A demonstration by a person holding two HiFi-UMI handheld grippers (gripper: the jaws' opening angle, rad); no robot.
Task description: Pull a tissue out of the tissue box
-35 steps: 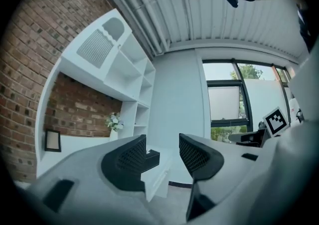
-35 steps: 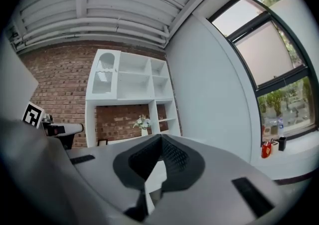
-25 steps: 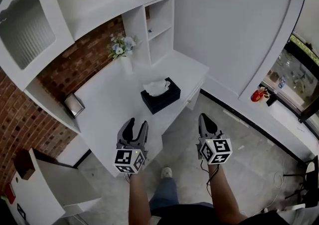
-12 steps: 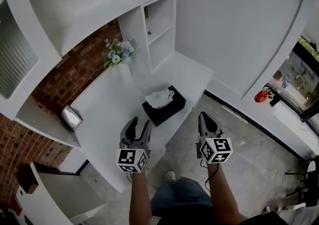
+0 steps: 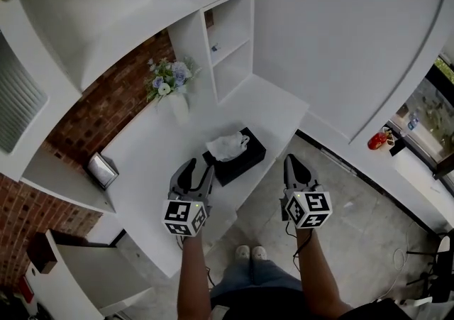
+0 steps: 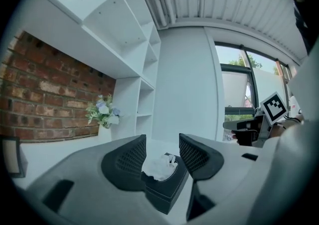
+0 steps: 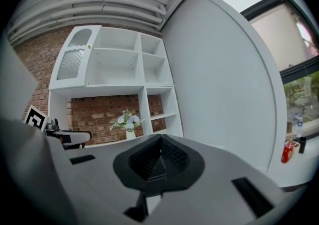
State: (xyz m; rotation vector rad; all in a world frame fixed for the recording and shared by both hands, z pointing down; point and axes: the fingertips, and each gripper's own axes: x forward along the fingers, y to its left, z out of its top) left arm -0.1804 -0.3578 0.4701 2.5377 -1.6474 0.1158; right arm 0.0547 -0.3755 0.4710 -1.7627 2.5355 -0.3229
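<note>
A black tissue box (image 5: 241,160) stands on the white desk (image 5: 149,155) near its front edge, with a white tissue (image 5: 227,145) sticking up from its slot. My left gripper (image 5: 198,169) hovers just short of the box with its jaws open and nothing in them. In the left gripper view the box (image 6: 167,189) and the tissue (image 6: 159,166) show between the open jaws of the left gripper (image 6: 162,155), a little beyond them. My right gripper (image 5: 293,167) is off the desk's front right corner, over the floor, its jaws shut and empty, as the right gripper view shows for the right gripper (image 7: 160,158).
A white vase of flowers (image 5: 171,84) stands at the back of the desk against a brick wall. A small metal-framed object (image 5: 102,168) sits at the desk's left end. White shelves (image 5: 230,35) rise behind. A white cabinet (image 5: 78,269) is at lower left.
Both grippers have moved forward toward the desk. The left one has come close to the tissue box. Neither gripper's jaws have changed.
</note>
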